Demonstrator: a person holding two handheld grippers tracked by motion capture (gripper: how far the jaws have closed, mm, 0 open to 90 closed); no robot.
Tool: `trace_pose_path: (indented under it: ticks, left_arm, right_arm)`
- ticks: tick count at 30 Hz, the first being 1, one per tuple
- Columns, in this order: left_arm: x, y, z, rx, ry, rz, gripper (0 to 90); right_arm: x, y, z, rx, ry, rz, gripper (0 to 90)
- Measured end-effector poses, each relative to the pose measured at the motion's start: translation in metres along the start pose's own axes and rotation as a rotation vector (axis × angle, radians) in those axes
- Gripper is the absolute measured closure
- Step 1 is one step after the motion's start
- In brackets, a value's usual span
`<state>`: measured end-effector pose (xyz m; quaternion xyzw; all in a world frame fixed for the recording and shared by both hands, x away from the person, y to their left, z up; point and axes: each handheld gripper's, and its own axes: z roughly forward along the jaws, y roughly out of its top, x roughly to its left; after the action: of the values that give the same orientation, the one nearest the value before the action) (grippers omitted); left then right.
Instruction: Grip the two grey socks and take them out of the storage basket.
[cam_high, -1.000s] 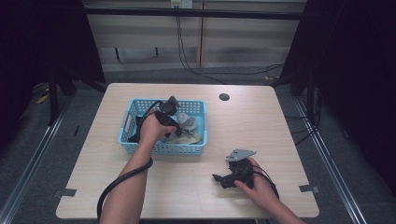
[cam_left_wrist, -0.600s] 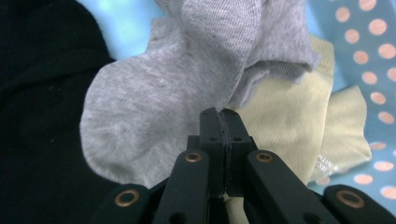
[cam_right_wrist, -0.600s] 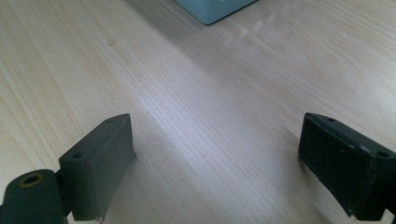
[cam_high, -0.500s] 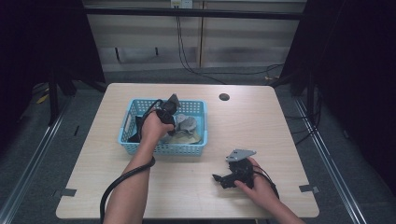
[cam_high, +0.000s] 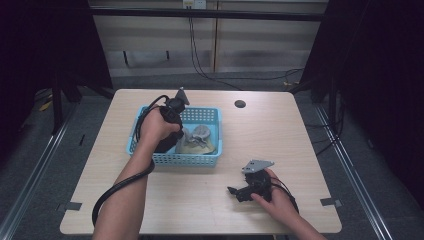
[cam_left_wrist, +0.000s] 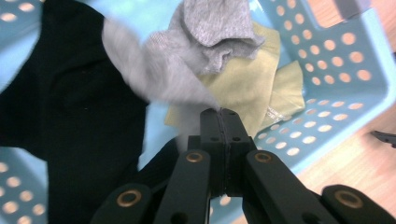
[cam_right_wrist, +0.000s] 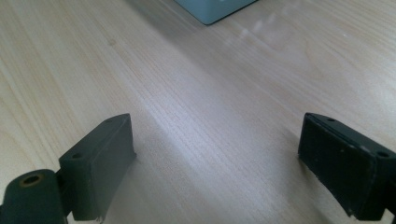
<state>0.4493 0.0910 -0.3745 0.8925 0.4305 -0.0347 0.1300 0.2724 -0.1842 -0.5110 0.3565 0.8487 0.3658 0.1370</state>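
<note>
Holding a black cloth (cam_left_wrist: 70, 116), a yellow-green cloth (cam_left_wrist: 252, 88) and a grey sock (cam_left_wrist: 187, 60), the blue basket (cam_high: 206, 159) sat on the tabletop (cam_high: 200, 200). The left gripper (cam_left_wrist: 219, 112) hung over the basket, its jaws having just closed to pinch a corner of the grey sock, which trailed up from the pile. Well apart, near the tabletop's front edge, the right gripper (cam_right_wrist: 217, 163) rested low with its jaws spread wide over bare wood, while a small dark hole (cam_high: 240, 104) lay beyond the basket.
</note>
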Motion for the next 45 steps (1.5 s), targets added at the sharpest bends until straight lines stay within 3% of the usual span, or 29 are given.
trace_pose_path:
  ticks: [4, 9, 24, 28, 38, 45]
  left_arm:
    - [0.000, 0.001, -0.020, -0.020, -0.018, 0.002, 89.8]
    - [-0.003, 0.004, -0.036, -0.024, -0.004, 0.020, 89.8]
    - [-0.012, 0.000, -0.067, -0.009, -0.007, 0.054, 89.8]
    - [-0.019, -0.002, -0.075, 0.002, -0.029, 0.079, 89.7]
    - [-0.039, -0.012, -0.087, 0.005, -0.035, 0.141, 89.7]
    - [-0.059, -0.025, -0.094, 0.025, -0.038, 0.213, 89.7]
  right_arm:
    - [0.000, 0.000, 0.000, 0.001, 0.003, 0.003, 10.1]
    - [0.000, 0.000, 0.000, 0.004, 0.003, 0.002, 10.1]
    - [0.000, 0.000, 0.000, 0.003, 0.003, 0.003, 10.1]
    - [0.000, 0.000, 0.000, 0.004, 0.003, 0.002, 10.1]
    - [0.000, 0.000, 0.000, 0.004, 0.003, 0.002, 10.1]
    - [0.000, 0.000, 0.000, 0.001, 0.003, 0.000, 10.1]
